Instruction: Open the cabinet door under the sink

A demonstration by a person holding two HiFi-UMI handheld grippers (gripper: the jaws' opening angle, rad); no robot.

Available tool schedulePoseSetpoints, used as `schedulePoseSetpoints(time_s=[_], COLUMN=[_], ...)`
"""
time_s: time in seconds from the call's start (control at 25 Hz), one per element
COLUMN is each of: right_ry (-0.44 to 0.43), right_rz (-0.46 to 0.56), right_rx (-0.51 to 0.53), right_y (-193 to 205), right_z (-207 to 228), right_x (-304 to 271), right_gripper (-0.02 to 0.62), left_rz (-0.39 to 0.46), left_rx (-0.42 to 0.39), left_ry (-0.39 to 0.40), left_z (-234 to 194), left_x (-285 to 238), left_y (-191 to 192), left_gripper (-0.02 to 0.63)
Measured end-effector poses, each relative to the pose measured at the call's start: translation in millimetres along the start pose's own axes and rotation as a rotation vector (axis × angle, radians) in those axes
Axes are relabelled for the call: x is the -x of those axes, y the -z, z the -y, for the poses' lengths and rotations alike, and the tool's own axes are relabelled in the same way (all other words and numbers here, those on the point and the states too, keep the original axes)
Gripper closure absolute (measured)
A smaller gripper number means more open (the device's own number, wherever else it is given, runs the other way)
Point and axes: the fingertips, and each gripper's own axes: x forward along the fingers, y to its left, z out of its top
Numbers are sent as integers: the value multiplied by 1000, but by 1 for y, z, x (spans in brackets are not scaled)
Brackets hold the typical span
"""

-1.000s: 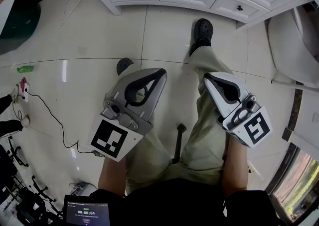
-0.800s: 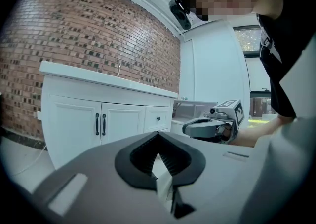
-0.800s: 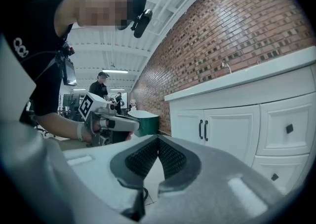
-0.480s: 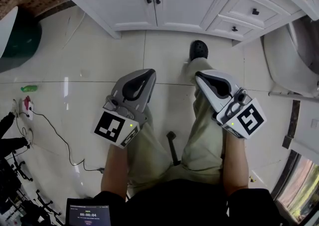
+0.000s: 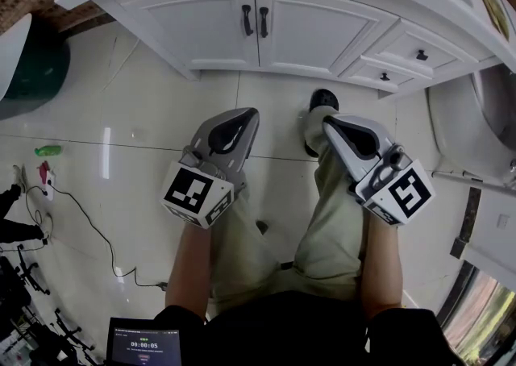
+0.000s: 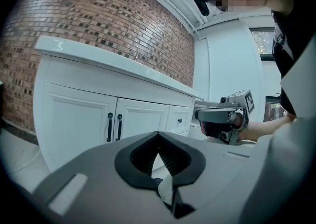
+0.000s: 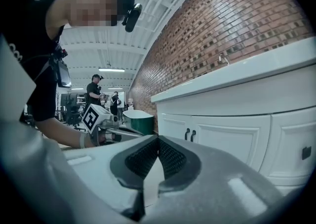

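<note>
The white sink cabinet has two doors, a left one (image 5: 201,30) and a right one (image 5: 318,34), both closed. Their black handles (image 5: 255,21) stand side by side at the middle seam, also seen as handles (image 6: 114,127) and handles (image 7: 190,134). My left gripper (image 5: 248,113) is shut and empty, held level over the floor short of the doors and pointing at them. My right gripper (image 5: 328,121) hangs beside it, also shut and empty, above my shoe (image 5: 322,101). Neither touches the cabinet. Jaw tips meet in the left gripper (image 6: 158,135) and the right gripper (image 7: 158,139).
Two drawers (image 5: 401,66) with black knobs sit to the right of the doors. A green tub (image 5: 28,50) stands at the left, a white fixture (image 5: 476,90) at the right. A cable (image 5: 81,195) and a green bottle (image 5: 47,150) lie on the tile. People stand far behind (image 7: 94,90).
Both grippers have moved forward toward the cabinet, and the doors and handles have come further into the head view. Jaws look the same as before.
</note>
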Motion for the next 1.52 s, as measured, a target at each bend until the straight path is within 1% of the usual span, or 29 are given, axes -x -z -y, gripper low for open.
schedulePoseSetpoints(time_s=[0.16,0.4,0.64,0.76,0.84,0.96,1.12,1.32,1.4,1.52], right_ry=[7,23,32,33,36,43,48,57,64,73], right_rz=[10,7,19,14,11,9,7,0,0,3], right_rx=[-7,-14,-25,-19,-16,-21,-28,-27,-28,-40], right_y=[-5,-6,-8,-8,-8,-8,-8,-7,-7,-6], right_z=[18,40,57,61,65,72,80,91,96,106], right_x=[-3,-7,-8,-10,-12,-12,-12,-13,-12,-10], right_gripper=[603,603,603,603,603,603,603,603,603,603], left_rz=[-19,-25,-46,-63,-71,-92,-109,-101,-102,-120], left_rx=[-3,33,25,28,32,50,80,99,109,131], left_ry=[3,1,-1,-18,-45,-105,-212,-353,-389,-418], left_z=[-12,-30,-38,-45,-53,-71,-98,-129,-138,-149], left_x=[-17,-38,-57,-63,-68,-76,-85,-94,-99,-109], left_y=[0,-1,2,4,5,8,11,10,11,16], left_gripper=[591,591,591,591,591,591,591,591,591,589])
